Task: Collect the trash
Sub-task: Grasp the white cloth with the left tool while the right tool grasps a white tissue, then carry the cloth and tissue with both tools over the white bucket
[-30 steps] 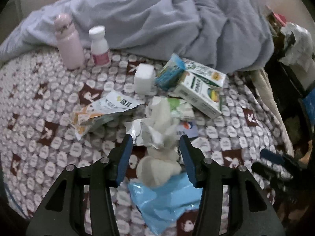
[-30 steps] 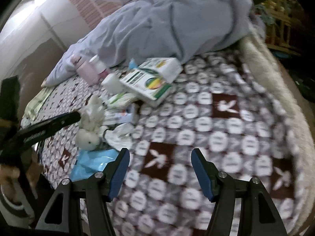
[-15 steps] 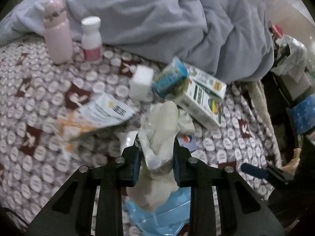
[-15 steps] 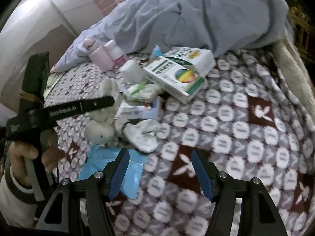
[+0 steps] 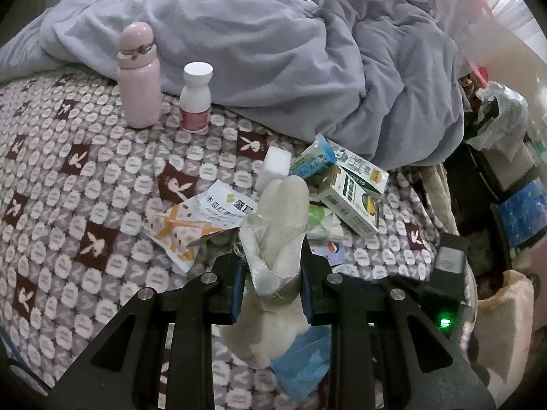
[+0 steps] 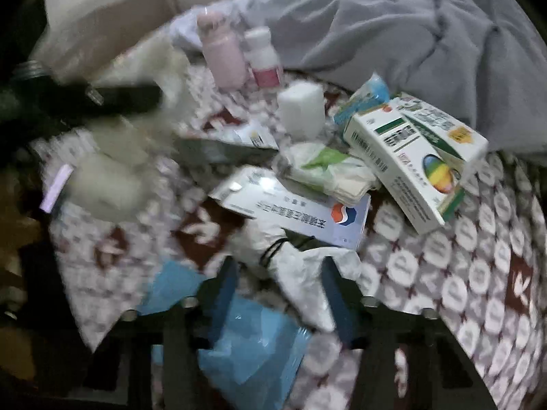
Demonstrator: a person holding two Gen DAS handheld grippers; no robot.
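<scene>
My left gripper (image 5: 271, 282) is shut on a cream plush rabbit toy (image 5: 280, 225) and holds it lifted above the bed; the toy also shows blurred in the right wrist view (image 6: 112, 177). My right gripper (image 6: 283, 290) is open, its jaws on either side of a crumpled white face mask (image 6: 297, 266). A blue plastic wrapper (image 6: 249, 341) lies under it. Medicine boxes (image 6: 410, 160), a flat white-blue box (image 6: 307, 212), a tissue pack (image 6: 324, 171) and an orange-white snack wrapper (image 5: 201, 222) lie scattered on the patterned bedspread (image 5: 68, 205).
A pink bottle (image 5: 138, 78) and a white pill bottle (image 5: 195, 99) stand at the back by a rumpled grey duvet (image 5: 290, 51). A white sponge block (image 5: 275, 167) sits mid-bed. Cluttered shelves and bags (image 5: 502, 143) stand beyond the right bed edge.
My left gripper closed on the plush rabbit and raised it. My right gripper moved left and forward over the face mask and its jaws narrowed around it.
</scene>
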